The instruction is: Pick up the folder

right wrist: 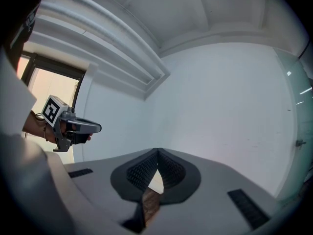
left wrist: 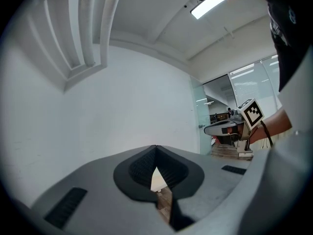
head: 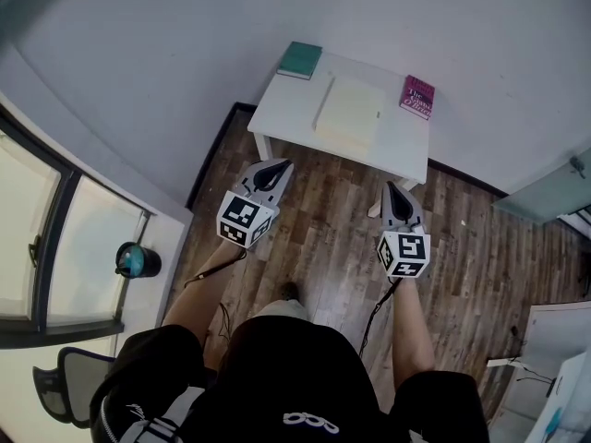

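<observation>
Folder, pale cream, lies flat mid-worktop at twelve o'clock, with a green book at its ten and a magenta book at its two. Left tongs and right tongs are closed, empty and well short; they should open before reaching an overhanging edge.

Head view steeply down over left tool, right tool, table; tool views level, wallward

Open wood floor before white table, green book and magenta book flanking folder, wall close behind
</observation>
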Tool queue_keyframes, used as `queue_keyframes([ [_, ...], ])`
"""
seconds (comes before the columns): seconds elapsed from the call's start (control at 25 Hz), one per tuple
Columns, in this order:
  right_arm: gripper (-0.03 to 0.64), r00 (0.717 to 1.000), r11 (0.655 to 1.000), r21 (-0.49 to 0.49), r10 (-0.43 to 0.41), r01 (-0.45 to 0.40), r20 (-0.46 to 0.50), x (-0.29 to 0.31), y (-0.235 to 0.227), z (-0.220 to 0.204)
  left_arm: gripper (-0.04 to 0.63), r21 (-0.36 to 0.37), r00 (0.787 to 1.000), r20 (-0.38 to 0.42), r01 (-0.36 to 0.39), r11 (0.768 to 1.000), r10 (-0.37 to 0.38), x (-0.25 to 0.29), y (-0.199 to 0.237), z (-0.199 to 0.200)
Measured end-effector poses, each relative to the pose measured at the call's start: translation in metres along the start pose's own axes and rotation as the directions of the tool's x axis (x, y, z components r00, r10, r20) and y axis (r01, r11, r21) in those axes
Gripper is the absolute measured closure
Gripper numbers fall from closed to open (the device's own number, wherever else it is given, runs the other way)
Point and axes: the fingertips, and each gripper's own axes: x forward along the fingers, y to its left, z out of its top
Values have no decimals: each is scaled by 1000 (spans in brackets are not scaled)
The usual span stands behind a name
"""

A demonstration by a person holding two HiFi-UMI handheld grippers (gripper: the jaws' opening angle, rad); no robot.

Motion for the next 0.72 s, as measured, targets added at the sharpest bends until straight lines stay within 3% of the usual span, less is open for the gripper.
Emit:
queue_keyframes([
  [0.72,594,999,999,9,-44,44,-18,40,-4,-10,574,-8,998,2,59,998,-59,28,34,-12],
])
